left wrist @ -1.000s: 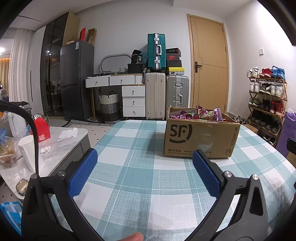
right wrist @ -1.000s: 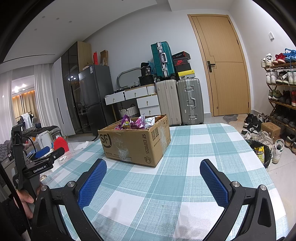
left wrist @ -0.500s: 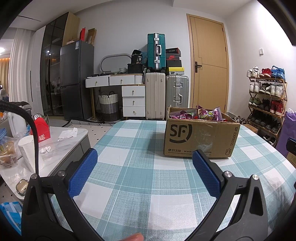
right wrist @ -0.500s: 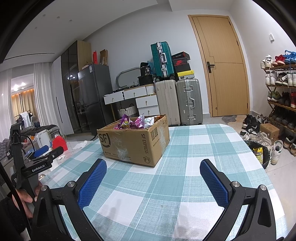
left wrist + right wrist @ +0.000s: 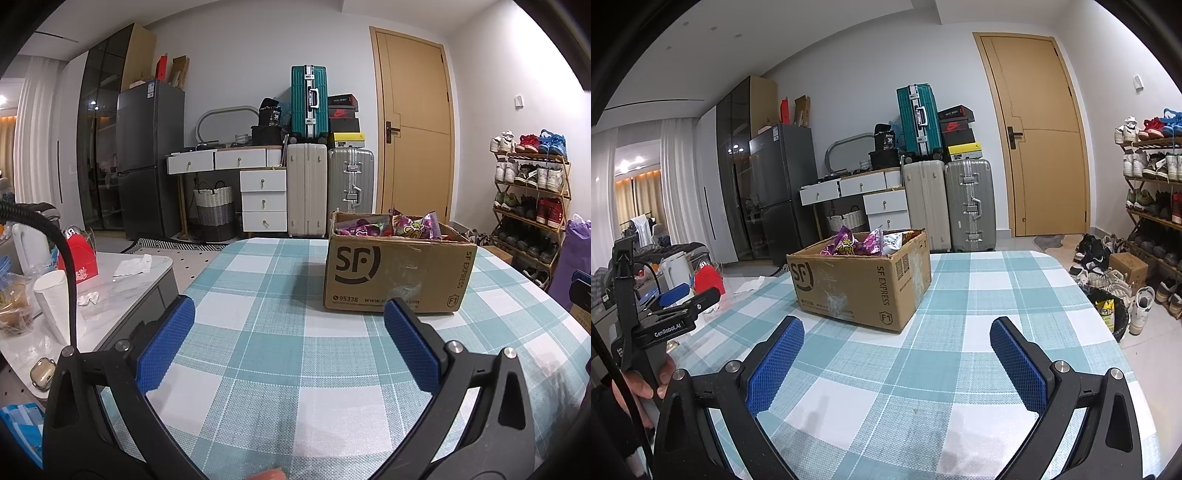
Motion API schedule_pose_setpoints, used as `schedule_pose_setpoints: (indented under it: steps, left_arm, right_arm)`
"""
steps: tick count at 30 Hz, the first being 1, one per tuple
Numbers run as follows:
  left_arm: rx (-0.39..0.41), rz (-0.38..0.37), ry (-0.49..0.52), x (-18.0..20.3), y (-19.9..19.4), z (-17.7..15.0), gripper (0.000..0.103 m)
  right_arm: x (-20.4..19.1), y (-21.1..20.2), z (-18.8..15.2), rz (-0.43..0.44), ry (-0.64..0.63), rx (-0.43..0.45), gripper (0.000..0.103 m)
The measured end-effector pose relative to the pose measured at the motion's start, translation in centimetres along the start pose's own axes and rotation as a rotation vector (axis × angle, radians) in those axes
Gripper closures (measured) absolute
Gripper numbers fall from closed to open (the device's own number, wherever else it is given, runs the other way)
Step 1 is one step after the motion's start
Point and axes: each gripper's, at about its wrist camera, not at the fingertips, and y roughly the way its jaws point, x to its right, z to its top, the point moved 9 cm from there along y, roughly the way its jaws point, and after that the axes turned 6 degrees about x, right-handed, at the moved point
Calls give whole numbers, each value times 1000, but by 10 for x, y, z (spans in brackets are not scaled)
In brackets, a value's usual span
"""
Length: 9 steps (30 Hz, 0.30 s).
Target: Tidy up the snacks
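1. I see purple snack packets (image 5: 413,226) heaped in the SF Express cardboard box (image 5: 397,275), on the checked tablecloth (image 5: 280,343) at my left camera's 1 o'clock.
2. My left gripper (image 5: 288,345) is spread wide, empty.
3. My right gripper (image 5: 897,363) likewise; box at 11 o'clock.

Even indoor light, sharp focus, strong fisheye bending and dark vignetting at the edges.

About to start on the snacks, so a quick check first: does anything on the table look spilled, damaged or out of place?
Nothing is spilled. The brown cardboard SF Express box sits upright on the teal-and-white checked tablecloth, with purple snack packets poking above its rim. Its walls show scuffed tape residue, which is only cosmetic. Both grippers, left and right, are open and hold nothing.
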Motion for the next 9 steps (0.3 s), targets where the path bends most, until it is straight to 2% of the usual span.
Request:
schedule_pose_setpoints:
  steps: [9]
  left_arm:
    - [5, -3, -4, 1, 0, 0, 1]
  right_arm:
    - [-3, 0, 0, 5, -10, -1, 0]
